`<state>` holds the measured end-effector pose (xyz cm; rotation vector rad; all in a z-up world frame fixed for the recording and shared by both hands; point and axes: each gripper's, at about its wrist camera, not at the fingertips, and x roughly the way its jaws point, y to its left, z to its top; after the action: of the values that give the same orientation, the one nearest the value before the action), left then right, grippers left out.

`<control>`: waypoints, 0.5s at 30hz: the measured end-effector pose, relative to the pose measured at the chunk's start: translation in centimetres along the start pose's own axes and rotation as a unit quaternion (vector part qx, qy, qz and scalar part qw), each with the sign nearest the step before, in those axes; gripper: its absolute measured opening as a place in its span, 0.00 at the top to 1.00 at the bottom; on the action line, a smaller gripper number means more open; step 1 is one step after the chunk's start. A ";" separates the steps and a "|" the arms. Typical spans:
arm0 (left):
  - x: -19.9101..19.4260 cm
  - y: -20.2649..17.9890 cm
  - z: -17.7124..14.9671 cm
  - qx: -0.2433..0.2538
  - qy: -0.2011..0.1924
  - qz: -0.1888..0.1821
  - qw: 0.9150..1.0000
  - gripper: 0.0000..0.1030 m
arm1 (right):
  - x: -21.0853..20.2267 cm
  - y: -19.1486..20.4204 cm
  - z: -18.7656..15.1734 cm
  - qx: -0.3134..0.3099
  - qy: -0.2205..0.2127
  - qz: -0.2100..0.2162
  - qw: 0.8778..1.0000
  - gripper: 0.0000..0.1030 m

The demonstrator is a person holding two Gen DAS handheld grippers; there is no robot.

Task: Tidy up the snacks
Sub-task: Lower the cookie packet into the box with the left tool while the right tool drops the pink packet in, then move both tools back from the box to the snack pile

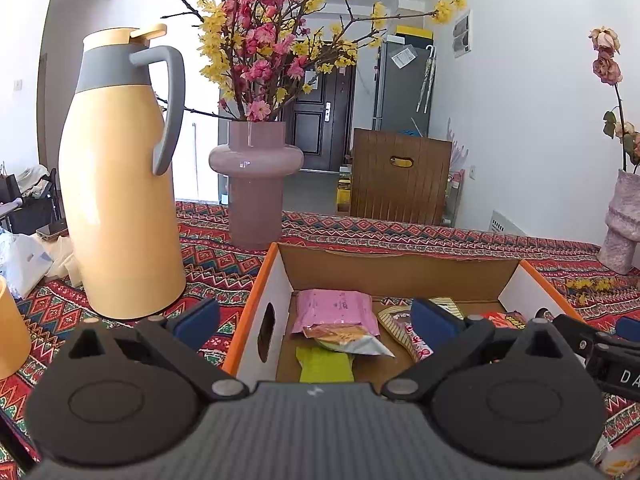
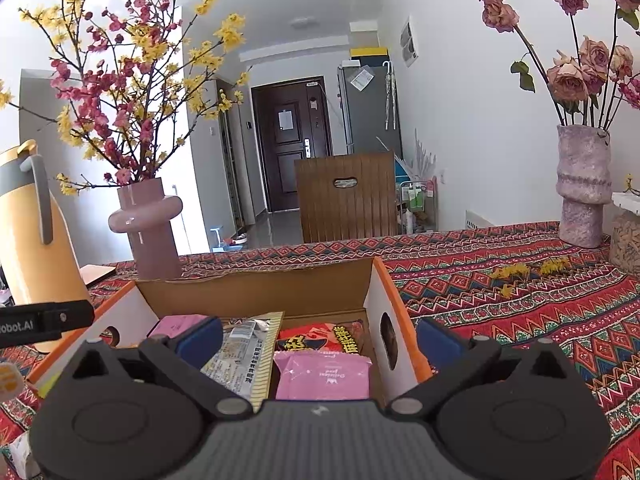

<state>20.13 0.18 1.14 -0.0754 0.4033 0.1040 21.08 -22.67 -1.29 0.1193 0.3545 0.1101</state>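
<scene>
An open cardboard box with orange edges stands on the patterned tablecloth and holds several snack packets. In the left wrist view I see a pink packet, a green one and a striped one. In the right wrist view I see a pink packet, a red one and a striped silver one. My left gripper is open and empty over the box's left side. My right gripper is open and empty over its right side.
A tall yellow thermos jug stands left of the box. A pink vase of flowering branches is behind it. A rough purple vase of roses and a jar stand at the right. A wooden chair back is beyond the table.
</scene>
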 end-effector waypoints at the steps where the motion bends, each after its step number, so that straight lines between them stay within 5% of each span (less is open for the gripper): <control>1: 0.0 0.0 0.0 0.001 0.001 0.000 1.000 0.00 | 0.0 0.0 0.0 0.000 0.001 0.000 1.000 0.00; 15: -1.0 -0.1 0.4 -0.002 -0.007 0.002 1.000 0.00 | -1.0 0.0 0.2 -0.001 -0.016 0.000 1.000 0.00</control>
<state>19.33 0.00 1.89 -0.0787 0.3893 0.1095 20.24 -22.83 -0.73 0.1199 0.3228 0.1093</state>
